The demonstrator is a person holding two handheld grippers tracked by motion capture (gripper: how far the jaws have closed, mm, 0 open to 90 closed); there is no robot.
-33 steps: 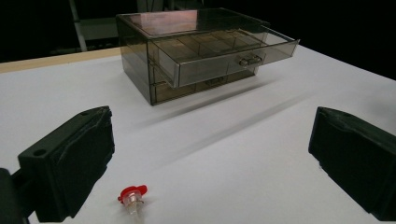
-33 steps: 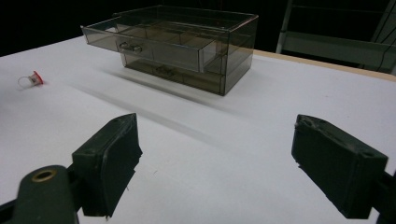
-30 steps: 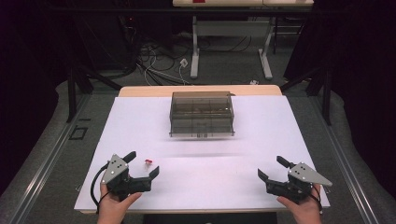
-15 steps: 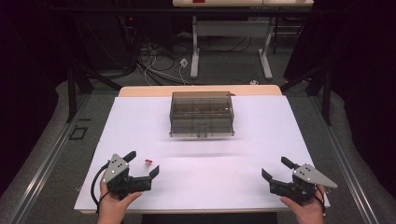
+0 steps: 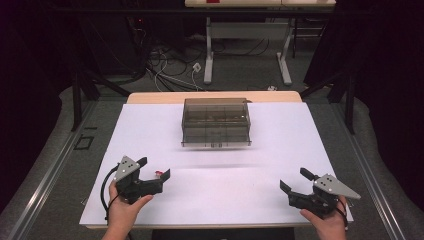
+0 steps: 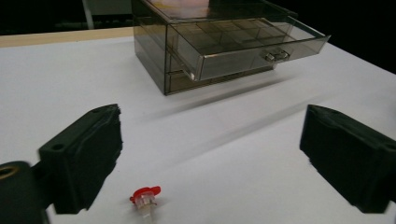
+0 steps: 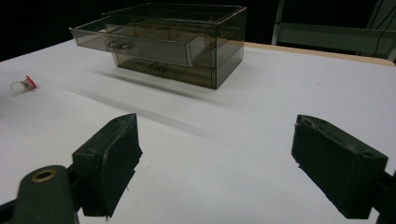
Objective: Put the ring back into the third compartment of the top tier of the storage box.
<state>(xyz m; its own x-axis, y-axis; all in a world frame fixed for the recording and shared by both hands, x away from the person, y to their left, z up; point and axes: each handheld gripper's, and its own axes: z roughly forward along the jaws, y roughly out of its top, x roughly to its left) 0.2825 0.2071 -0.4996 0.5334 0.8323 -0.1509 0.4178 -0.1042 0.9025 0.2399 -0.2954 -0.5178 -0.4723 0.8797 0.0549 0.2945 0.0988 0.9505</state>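
**Right gripper drawn nearer; pickup not yet begun**

Since the earlier frame the right gripper has been pulled slightly toward the near edge; little else has changed. A small red-capped piece lies near left, between the wide-spread jaws of the left gripper, untouched. The smoked drawer box, top drawer open, sits far centre. Right jaws are also wide, holding nothing. Likely next: left jaws lowered and closed on the piece.

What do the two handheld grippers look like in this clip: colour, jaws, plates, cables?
Both are black. The left gripper and right gripper each carry a grey three-cornered plate on top and two blocky black jaws. A black cable loops from the left one. No sleeves are visible.
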